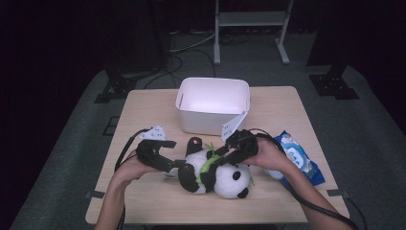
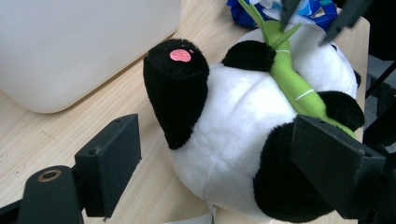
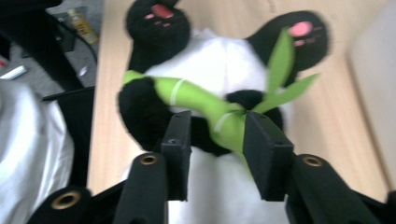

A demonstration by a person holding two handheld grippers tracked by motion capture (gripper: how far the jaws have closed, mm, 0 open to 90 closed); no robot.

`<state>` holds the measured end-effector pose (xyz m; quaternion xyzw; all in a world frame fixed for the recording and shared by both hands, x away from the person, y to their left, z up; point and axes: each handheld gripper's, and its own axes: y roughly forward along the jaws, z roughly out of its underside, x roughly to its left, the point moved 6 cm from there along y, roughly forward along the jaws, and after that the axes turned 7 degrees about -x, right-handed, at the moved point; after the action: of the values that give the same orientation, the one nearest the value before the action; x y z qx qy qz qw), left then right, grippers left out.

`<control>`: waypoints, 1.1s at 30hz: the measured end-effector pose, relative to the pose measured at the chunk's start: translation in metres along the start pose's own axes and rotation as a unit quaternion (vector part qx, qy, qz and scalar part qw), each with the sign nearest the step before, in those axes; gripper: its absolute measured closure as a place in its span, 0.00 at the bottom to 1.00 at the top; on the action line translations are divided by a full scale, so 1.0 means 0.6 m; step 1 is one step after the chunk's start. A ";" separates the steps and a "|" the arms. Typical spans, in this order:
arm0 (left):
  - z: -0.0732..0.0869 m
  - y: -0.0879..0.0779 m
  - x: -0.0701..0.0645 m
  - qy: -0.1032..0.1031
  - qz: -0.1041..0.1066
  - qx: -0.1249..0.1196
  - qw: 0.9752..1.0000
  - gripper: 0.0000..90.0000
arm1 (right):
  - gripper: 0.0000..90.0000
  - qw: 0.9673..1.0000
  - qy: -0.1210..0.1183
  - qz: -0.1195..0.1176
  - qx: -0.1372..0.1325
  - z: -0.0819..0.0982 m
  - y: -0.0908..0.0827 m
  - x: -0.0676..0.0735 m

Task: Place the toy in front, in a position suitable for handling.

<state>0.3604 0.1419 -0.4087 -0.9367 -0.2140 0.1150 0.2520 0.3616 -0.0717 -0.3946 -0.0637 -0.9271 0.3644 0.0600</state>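
Plush panda (image 1: 218, 172) lies on its back on the counter (image 1: 158, 201), just in front of the white bin (image 1: 213, 103). Prob light, squishy, no breakage risk; imo best grab is a leg or the body, not the floppy green bamboo (image 3: 205, 105). Left gripper (image 2: 215, 158): jaws open wide around its lower body. Right gripper (image 3: 212, 140): jaws part open astride the bamboo, can't tell if they pinch it.

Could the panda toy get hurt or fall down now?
Maybe. The right gripper has only the thin green bamboo stalk between its jaws, so lifting by it might tug the stitching or let the panda slip. The left gripper has open jaws around the panda's bottom, not squeezing, so it may not catch it. The white bin stands close behind and could get bumped.
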 end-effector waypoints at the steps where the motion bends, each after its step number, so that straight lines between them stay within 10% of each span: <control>1: 0.000 -0.001 0.000 0.000 0.000 0.001 1.000 0.17 | 0.60 1.000 0.001 0.010 0.011 0.000 0.003 -0.010; 12: 0.005 -0.007 0.006 -0.003 -0.001 0.002 1.000 0.17 | 0.47 0.998 -0.005 -0.006 0.056 0.007 0.060 -0.026; 21: 0.009 -0.014 0.012 -0.008 -0.008 0.000 1.000 0.17 | 0.64 0.999 -0.018 -0.028 0.042 0.008 0.052 -0.012; 33: 0.014 -0.016 0.016 -0.011 -0.009 0.002 1.000 0.17 | 0.59 0.998 -0.024 -0.047 0.044 0.004 0.050 0.007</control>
<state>0.3626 0.1574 -0.4120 -0.9327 -0.2253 0.1237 0.2529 0.3593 -0.0507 -0.4164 -0.0088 -0.9133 0.4031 0.0576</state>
